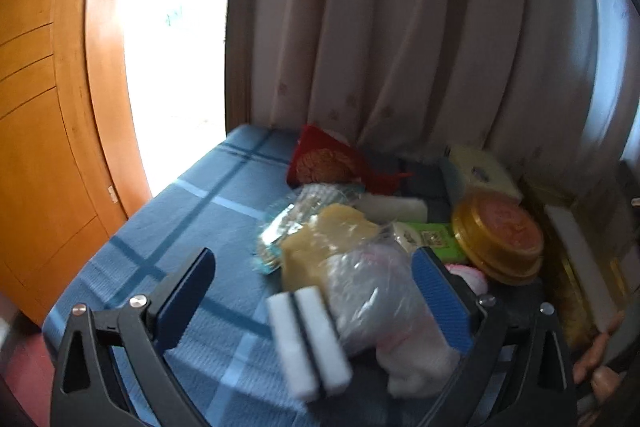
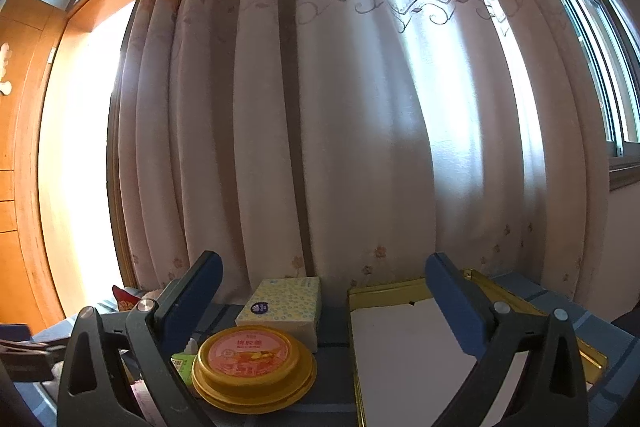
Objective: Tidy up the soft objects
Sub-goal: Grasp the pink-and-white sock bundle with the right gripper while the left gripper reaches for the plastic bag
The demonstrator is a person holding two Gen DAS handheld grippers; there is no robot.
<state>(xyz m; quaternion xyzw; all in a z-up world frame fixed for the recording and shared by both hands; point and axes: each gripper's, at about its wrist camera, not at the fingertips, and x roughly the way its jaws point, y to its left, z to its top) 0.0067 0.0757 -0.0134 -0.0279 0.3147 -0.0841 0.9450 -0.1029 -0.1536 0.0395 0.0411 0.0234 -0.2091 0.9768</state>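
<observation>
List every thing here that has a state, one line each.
left gripper: open, above the pile, nothing gripped
right gripper: open, empty
round gold tin: lid on, lying flat
tissue pack: sealed, resting behind the tin
gold-rimmed tray: lying flat, nothing on it
clear plastic bag: crumpled, on the pile
curtain: drawn shut

The left gripper (image 1: 314, 301) tilts downward, its jaws spread wide with nothing pinched between the blue pads. The right gripper (image 2: 324, 301) points level, jaws also wide apart and empty. A hand (image 1: 600, 367) shows at the right edge.
</observation>
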